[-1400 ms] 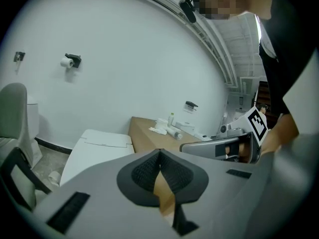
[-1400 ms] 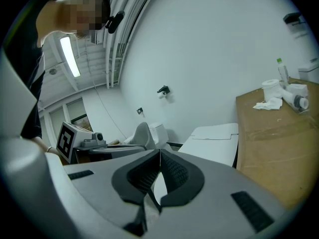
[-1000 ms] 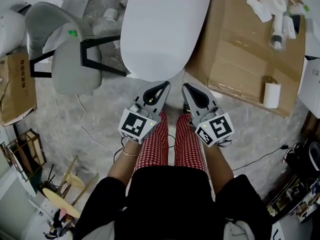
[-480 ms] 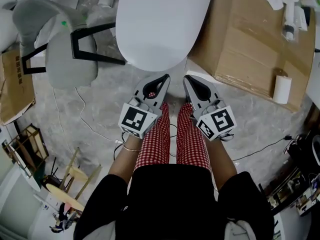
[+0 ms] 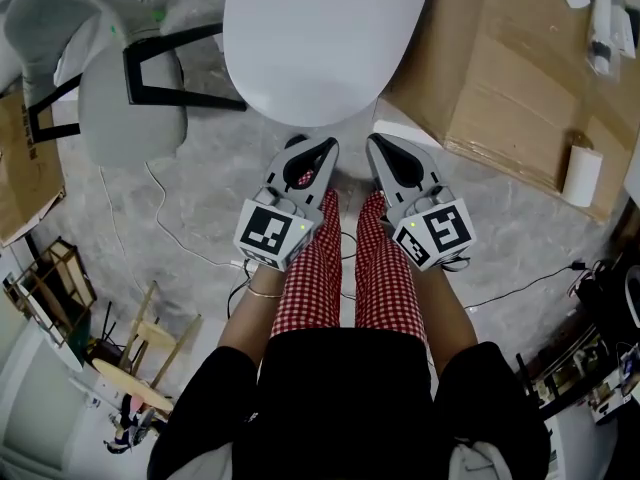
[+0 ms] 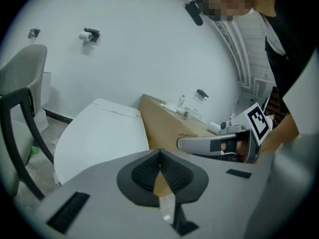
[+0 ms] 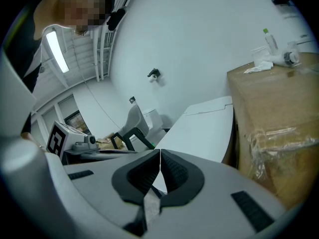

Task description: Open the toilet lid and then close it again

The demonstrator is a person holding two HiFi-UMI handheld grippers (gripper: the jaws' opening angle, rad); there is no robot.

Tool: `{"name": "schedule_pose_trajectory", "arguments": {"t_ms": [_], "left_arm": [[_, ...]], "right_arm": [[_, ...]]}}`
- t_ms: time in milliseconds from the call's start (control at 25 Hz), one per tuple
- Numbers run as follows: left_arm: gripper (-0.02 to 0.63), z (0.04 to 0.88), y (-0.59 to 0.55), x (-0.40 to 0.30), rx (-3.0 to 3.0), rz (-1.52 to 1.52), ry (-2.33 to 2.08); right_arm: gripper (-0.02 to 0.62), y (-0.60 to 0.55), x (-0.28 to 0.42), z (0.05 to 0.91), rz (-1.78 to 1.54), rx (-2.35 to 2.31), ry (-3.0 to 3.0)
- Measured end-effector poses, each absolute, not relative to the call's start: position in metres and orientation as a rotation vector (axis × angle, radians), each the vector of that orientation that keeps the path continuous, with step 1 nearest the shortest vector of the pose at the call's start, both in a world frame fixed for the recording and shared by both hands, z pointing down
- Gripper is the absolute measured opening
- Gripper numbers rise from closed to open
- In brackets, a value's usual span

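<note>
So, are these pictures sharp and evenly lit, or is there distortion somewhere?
Head view: sharp, soft even light, no glare on the white oval toilet lid. Left gripper view: strong fisheye bending, dark corners, the grey left hand-held gripper close up looks soft. Right gripper view: same fisheye; the long ceiling tube lamp burns out bright.

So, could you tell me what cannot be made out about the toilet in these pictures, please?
- Toilet lid hinge: head view, cut off by the top edge.
- Bowl and seat: every view, covered by the closed lid.
- Small items atop the cardboard box: head view, cut by the edge; gripper views, too small.
</note>
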State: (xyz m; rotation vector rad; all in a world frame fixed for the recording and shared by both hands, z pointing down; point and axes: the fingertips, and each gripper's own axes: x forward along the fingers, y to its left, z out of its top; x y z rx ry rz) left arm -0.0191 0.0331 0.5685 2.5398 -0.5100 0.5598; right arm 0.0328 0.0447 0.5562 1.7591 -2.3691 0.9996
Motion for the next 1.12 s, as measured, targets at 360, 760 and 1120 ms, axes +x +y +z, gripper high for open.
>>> {"name": "schedule_pose_trajectory", "arguments": {"t_ms": [360,760,1120], "left_arm": [[0.005,0.593,0.032,-0.022,2.516,0.555,-0.516],[0.005,0.621,0.031,-0.032,2.437,0.569,-0.559],[0.005,0.632,0.026,-0.036,2.441,0.589,-0.570]], "right_arm": [[0.021,0.050,0.029,0.590,1.054,1.779,-2.306],[0.021,0.043,0.032,0.629,1.112,1.732,-2.246],[0.021,0.037,0.042,0.667,1.030,1.700,-2.156]]}}
